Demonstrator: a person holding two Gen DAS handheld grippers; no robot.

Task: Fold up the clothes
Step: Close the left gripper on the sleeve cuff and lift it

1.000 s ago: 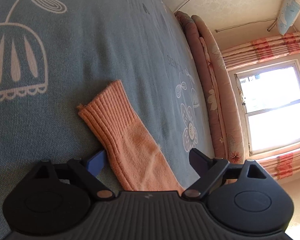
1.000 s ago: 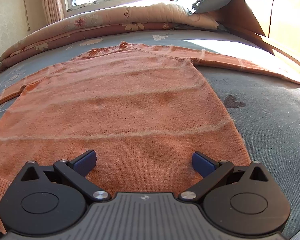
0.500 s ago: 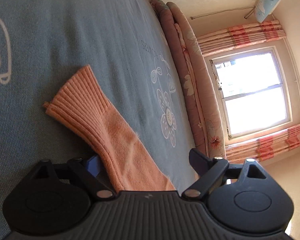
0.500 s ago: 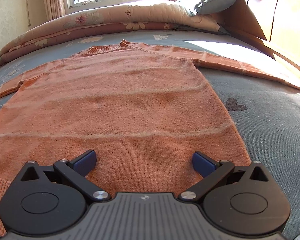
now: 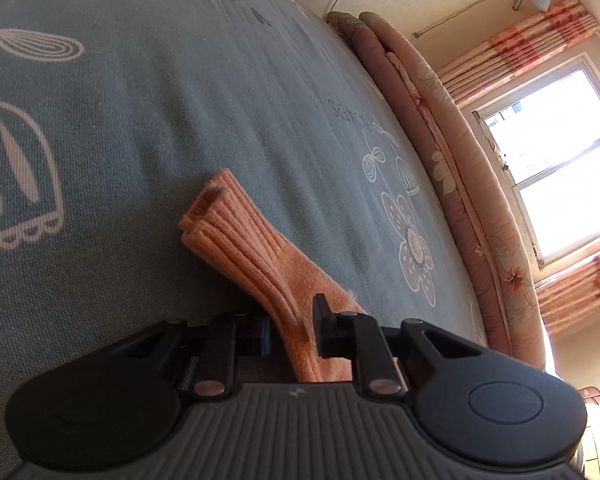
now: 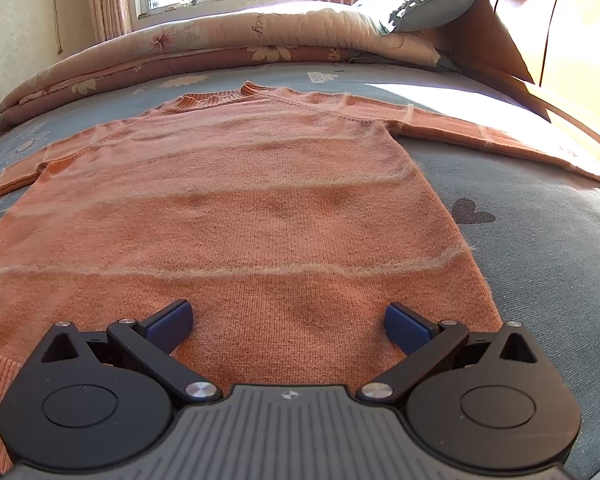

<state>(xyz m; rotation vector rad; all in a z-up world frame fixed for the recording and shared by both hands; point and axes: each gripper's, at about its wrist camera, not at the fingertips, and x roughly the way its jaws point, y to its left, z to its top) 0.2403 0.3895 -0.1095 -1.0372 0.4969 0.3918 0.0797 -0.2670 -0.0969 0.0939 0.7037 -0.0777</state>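
An orange knitted sweater (image 6: 236, 208) lies flat and spread out on the grey-blue bedsheet (image 6: 540, 248), neck toward the window, both sleeves stretched sideways. My right gripper (image 6: 288, 322) hovers open just above the sweater's lower hem, nothing between its fingers. In the left wrist view, the ribbed cuff (image 5: 228, 232) of the sweater's left sleeve points away from me, bunched and slightly raised off the sheet. My left gripper (image 5: 292, 330) is shut on that sleeve just behind the cuff.
A folded floral quilt (image 6: 228, 40) runs along the far side of the bed under the window, with a grey pillow (image 6: 424, 4) on it. A wooden headboard (image 6: 560, 40) stands at the right. Patterned bedsheet (image 5: 180, 80) stretches beyond the cuff.
My left gripper has gone from open to shut on the sleeve, and the cuff has bunched and lifted. The right gripper stays open over the hem, barely moved.
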